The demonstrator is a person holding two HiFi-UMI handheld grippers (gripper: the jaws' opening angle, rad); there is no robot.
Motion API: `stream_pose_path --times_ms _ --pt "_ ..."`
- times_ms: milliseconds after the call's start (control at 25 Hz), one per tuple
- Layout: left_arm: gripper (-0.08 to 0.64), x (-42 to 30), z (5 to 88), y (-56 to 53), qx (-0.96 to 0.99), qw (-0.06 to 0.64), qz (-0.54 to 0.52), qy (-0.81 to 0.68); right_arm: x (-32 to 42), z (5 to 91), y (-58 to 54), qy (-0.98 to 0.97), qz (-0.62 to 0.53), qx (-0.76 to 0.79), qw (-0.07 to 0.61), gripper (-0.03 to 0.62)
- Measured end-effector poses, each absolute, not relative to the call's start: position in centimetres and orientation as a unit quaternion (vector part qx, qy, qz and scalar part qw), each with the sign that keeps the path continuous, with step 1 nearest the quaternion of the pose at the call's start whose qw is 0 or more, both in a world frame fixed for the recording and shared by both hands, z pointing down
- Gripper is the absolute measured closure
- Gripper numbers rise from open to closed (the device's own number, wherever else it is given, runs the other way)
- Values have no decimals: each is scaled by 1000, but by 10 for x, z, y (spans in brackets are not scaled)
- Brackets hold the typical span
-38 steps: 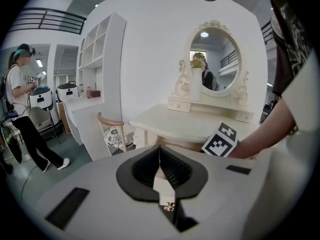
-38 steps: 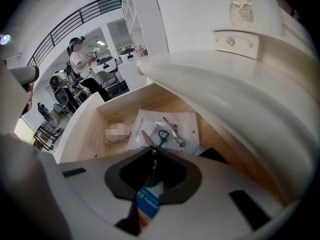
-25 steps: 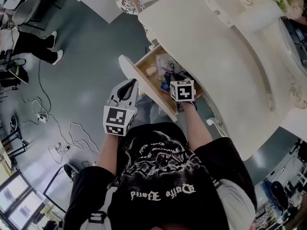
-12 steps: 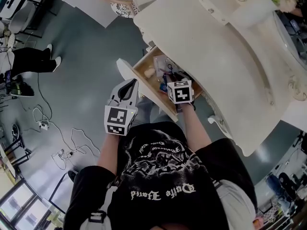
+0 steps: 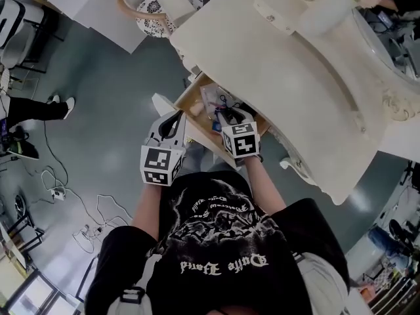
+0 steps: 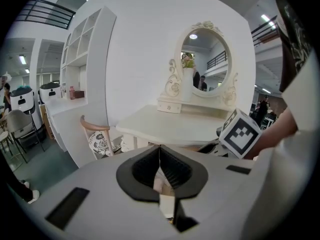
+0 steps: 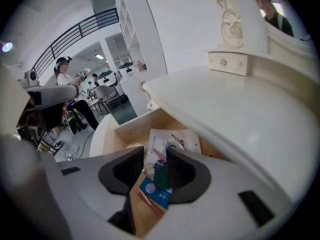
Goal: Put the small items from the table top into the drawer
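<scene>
The wooden drawer (image 5: 191, 102) stands pulled out from under the cream table top (image 5: 289, 77). In it lie a white paper (image 7: 170, 138), a blue card (image 7: 152, 190), a dark green item (image 7: 161, 175) and other small things. My right gripper (image 5: 226, 115) hangs over the drawer; its jaws are opening and nothing is pressed between them (image 7: 155, 154). My left gripper (image 5: 176, 118) is beside the drawer's front on the left, its jaws shut tip to tip (image 6: 160, 149) with nothing gripped.
A small white box (image 5: 275, 15) and an oval mirror (image 6: 205, 66) stand at the back of the table. A chair with a patterned cushion (image 5: 157, 2) is left of the table. Cables (image 5: 85, 205) trail on the grey floor, where a person (image 5: 26, 110) stands at the far left.
The right gripper has drawn back slightly toward my body over the drawer. The left gripper has kept its place beside the drawer front. The view has shifted.
</scene>
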State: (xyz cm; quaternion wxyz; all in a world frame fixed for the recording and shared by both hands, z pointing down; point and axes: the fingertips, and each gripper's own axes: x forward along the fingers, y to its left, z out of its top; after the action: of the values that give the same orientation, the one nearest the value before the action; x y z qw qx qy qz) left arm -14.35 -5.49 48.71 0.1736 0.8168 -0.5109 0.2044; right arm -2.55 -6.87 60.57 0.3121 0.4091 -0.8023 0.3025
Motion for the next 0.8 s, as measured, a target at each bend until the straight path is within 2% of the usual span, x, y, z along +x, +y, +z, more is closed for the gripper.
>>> stream_pose_path --times_ms 520,800 --pt "545 -119 484 -91 865 154 185 -441 -9 500 -98 -813 246 495 183 454" --pt "545 -98 482 -99 886 147 185 -398 20 481 -93 -785 229 549 172 456"
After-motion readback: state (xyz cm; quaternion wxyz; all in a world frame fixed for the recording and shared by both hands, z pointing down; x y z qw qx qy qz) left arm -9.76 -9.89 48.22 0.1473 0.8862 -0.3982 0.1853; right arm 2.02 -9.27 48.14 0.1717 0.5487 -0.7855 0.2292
